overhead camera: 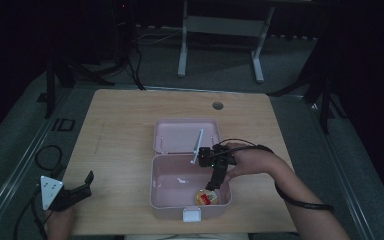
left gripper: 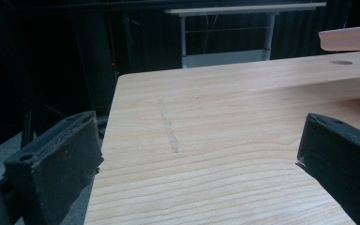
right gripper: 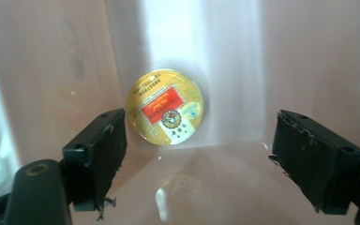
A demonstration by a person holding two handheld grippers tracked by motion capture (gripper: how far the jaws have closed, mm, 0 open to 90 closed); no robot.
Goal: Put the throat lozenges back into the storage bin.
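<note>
A pink lunch box (overhead camera: pixel 165 200) stands open near the table's front edge, its lid (overhead camera: pixel 180 135) laid back. Inside its front right corner lies a small round gold tin with a red label (overhead camera: pixel 206 198) (right gripper: pixel 165 107). My right gripper (overhead camera: pixel 213 184) (right gripper: pixel 199 159) reaches down into the box just above the tin, jaws open, with nothing between them. The tin leans against the pink wall beyond the left jaw. My left gripper (overhead camera: pixel 82 187) (left gripper: pixel 199 154) rests at the table's front left corner, open over bare wood.
The wooden table (overhead camera: pixel 125 130) has a round cable hole (overhead camera: pixel 218 106) at the back. A white latch (overhead camera: pixel 192 215) sits on the box's front wall. A white desk frame (overhead camera: pixel 220 30) stands on the floor beyond. Cables (overhead camera: pixel 47 157) lie on the floor at left.
</note>
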